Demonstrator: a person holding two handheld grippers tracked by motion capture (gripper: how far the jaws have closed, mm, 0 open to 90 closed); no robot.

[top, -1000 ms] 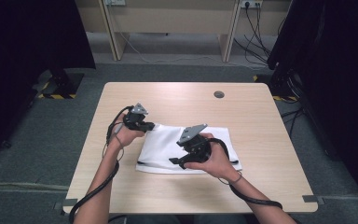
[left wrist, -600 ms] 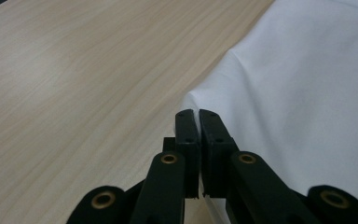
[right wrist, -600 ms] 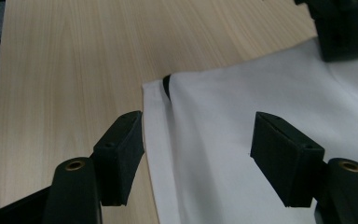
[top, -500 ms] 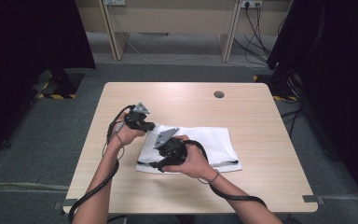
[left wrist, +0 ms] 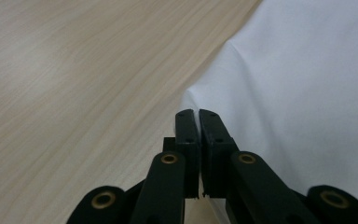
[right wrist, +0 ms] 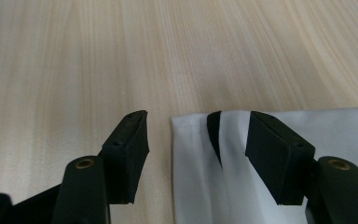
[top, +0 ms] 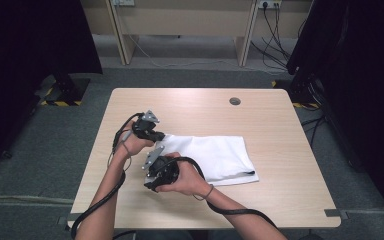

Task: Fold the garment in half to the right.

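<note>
A folded white cloth (top: 220, 155) lies on the wooden table (top: 280, 125). My left gripper (top: 161, 136) sits at the cloth's far-left corner. In the left gripper view its jaws (left wrist: 196, 116) are pressed together over the cloth (left wrist: 298, 93) edge, and a thin pale strip shows between them. My right gripper (top: 150, 185) is at the cloth's near-left corner, held by the right hand. It is open in the right gripper view (right wrist: 198, 128), with the cloth (right wrist: 200, 186) corner and a dark slit (right wrist: 214, 137) lying between the two jaws.
A round cable grommet (top: 235, 101) is set in the table's far side. Bare wood lies left of the cloth and along the near edge. Beyond the table stands a desk (top: 180, 20) with cables, and dark curtains (top: 360, 75) hang at both sides.
My right gripper has travelled left along the cloth's near edge, from its middle to the near-left corner. The left gripper has stayed at the far-left corner.
</note>
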